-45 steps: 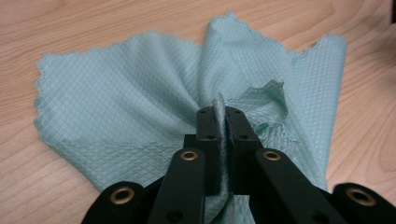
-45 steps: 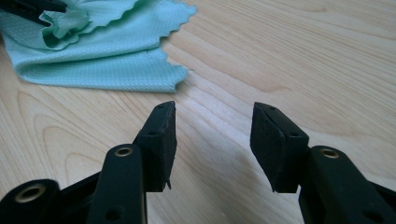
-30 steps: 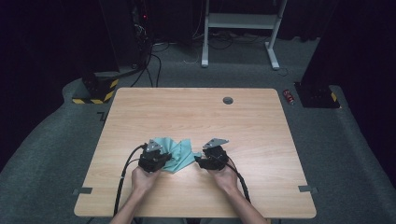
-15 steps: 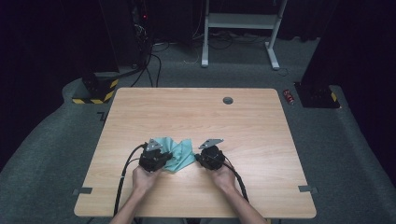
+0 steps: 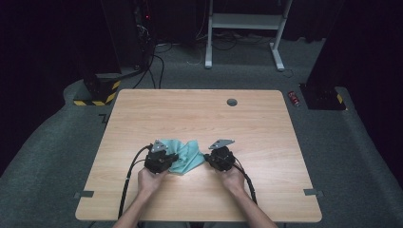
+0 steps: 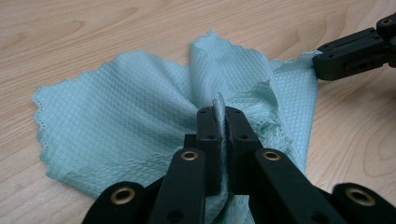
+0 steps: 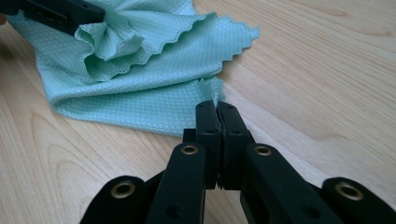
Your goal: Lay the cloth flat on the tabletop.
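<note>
Right hand-held gripper (image 7: 216,108) just closed, pinching cloth (image 7: 140,79) corner

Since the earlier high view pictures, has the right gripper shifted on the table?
Yes, slightly: the right gripper edged left toward the pale green waffle-weave cloth, away from the wooden table's right edge.

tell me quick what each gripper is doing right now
left gripper: shut on a fold of the green cloth.
right gripper: jaws just closed, shut on a corner of the green cloth.
</note>
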Demonstrator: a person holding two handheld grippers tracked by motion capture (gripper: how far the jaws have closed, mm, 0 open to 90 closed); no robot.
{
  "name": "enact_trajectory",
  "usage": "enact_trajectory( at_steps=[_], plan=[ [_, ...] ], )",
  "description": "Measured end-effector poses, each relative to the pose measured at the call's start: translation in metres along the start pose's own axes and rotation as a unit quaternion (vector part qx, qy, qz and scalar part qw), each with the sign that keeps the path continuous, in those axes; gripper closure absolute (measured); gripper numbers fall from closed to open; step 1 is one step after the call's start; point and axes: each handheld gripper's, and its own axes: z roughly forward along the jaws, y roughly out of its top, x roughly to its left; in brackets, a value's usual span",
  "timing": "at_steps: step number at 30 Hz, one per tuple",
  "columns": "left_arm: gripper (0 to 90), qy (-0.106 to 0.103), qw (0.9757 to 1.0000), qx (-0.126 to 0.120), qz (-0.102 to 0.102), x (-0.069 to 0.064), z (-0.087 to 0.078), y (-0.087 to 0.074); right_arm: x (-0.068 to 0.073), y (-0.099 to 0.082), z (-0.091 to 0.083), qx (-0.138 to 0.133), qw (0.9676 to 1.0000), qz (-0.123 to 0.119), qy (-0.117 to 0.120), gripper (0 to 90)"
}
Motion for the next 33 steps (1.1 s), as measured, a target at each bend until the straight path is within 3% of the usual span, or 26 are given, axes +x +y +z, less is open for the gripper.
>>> enact_trajectory(
  at_steps=[18,27,33],
  plan=[
    [86.0,-0.031,0.999,-0.008,0.03,-0.031,0.019,0.028,-0.027,-0.016,-0.029,-0.017,0.9993,0.025,-0.024,89.1],
    [85.8,-0.048,0.9986,-0.012,0.018,-0.04,0.03,0.034,-0.039,-0.022,-0.045,-0.028,0.9984,0.034,-0.037,89.0],
    [85.4,-0.061,0.9977,-0.003,0.029,-0.047,0.036,0.043,-0.05,-0.027,-0.054,-0.026,0.9977,0.039,-0.05,89.0]
  ],
)
